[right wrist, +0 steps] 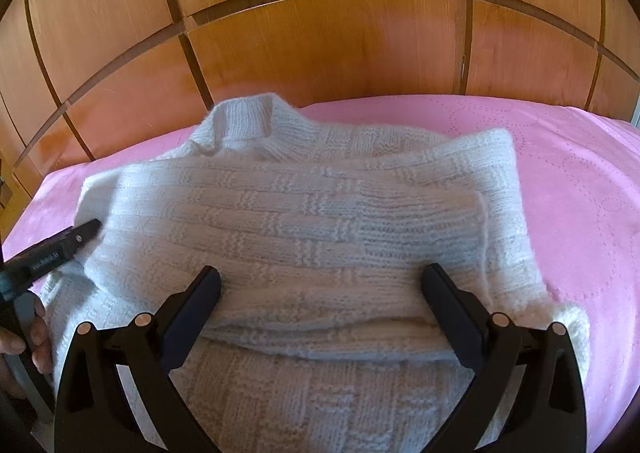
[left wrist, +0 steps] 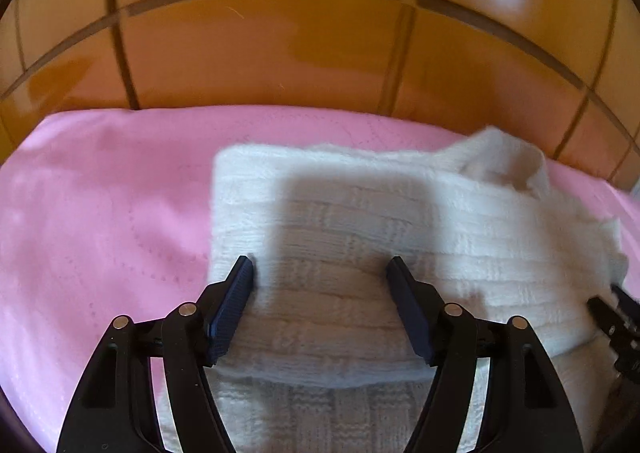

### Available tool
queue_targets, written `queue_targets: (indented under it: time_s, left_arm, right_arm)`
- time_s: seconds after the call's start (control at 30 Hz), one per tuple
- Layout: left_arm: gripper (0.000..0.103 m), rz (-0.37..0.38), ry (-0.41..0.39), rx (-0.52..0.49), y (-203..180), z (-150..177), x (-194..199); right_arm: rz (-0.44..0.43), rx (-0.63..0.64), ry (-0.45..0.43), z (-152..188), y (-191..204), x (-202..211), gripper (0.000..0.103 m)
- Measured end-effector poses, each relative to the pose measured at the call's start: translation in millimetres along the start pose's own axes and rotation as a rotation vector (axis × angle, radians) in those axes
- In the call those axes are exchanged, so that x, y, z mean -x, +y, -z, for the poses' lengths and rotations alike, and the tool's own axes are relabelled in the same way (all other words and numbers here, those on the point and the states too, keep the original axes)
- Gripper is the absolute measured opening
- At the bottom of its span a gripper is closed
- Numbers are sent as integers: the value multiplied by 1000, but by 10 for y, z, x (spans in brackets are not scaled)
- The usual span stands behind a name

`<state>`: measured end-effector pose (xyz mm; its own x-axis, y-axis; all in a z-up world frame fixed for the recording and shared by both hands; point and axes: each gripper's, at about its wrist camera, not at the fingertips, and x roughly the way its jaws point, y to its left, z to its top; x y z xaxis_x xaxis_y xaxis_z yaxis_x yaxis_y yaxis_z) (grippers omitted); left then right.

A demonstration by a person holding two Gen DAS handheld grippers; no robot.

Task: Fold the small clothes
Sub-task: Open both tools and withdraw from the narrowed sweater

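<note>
**Sweater half-folded on the bed**

We note a white knit sweater [right wrist: 320, 221] lying on the pink bed cover [right wrist: 580, 181], collar toward the far edge by the wooden panelling [right wrist: 320, 33] (one sleeve folded across its body). Left hand-held gripper [left wrist: 320, 273]: released, jaws apart above the knit, nothing pinched. Right hand-held gripper [right wrist: 320, 281]: also released, fingers straddling the folded sleeve near the bed's front edge.

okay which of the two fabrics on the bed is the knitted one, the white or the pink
The white sweater is the knitted one: it shows ribbed, basket-weave stitches and a ribbed collar. The pink bedcover beneath it is smooth, with only faint dotted circles.
</note>
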<state>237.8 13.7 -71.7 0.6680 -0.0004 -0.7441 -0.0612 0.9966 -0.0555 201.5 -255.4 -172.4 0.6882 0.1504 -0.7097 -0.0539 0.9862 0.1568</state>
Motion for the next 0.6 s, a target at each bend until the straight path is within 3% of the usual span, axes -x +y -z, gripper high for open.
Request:
queue_targets:
  time_s: [0.23, 0.4, 0.6]
  left_arm:
    - [69, 21, -39, 15, 31, 215, 554]
    - [79, 49, -85, 3, 77, 552, 1125]
    - [79, 55, -103, -5, 151, 875, 1540]
  right_arm:
    - [14, 9, 7, -3, 41, 17, 101]
    - [7, -15, 18, -2, 57, 228, 101]
    - [-4, -40, 60, 330, 17, 557, 101]
